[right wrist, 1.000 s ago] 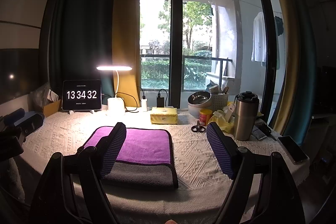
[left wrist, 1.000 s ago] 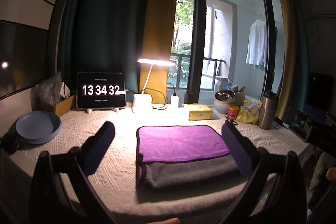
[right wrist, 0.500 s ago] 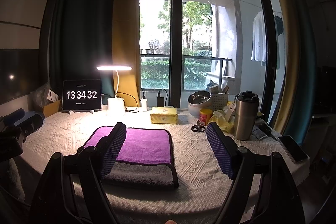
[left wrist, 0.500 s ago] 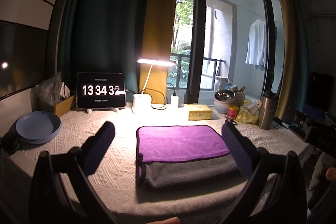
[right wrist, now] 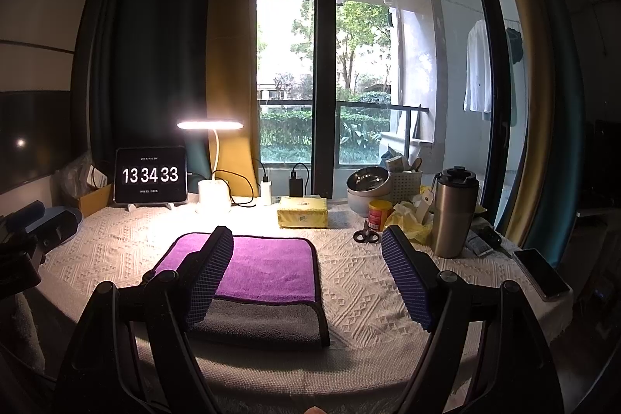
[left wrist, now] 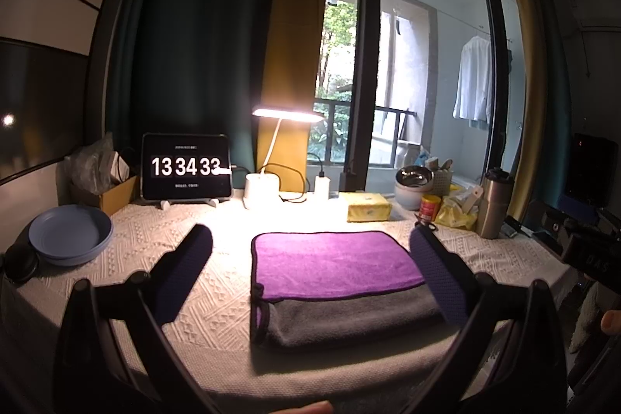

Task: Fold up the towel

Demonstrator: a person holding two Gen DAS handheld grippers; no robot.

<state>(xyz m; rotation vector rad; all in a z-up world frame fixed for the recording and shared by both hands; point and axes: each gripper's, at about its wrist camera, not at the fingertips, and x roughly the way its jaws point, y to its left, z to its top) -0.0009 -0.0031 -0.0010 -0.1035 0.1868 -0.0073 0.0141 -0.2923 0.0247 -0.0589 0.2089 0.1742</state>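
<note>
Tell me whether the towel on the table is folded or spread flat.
Folded. The towel lies doubled over: its purple layer sits atop a gray layer that sticks out along the near edge.

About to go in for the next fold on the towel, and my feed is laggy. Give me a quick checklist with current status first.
1. Left tongs open and empty: ok.
2. Right tongs open and empty: ok.
3. Towel flat on the tablecloth, purple layer folded over grey: ok.
4. Near grey edge exposed and unobstructed for a grasp: ok.
5. Scissors and steel tumbler clear of the towel, off to its right: ok.
6. Top layer squared with the bottom one: not ok, a grey strip shows along the near side.
</note>
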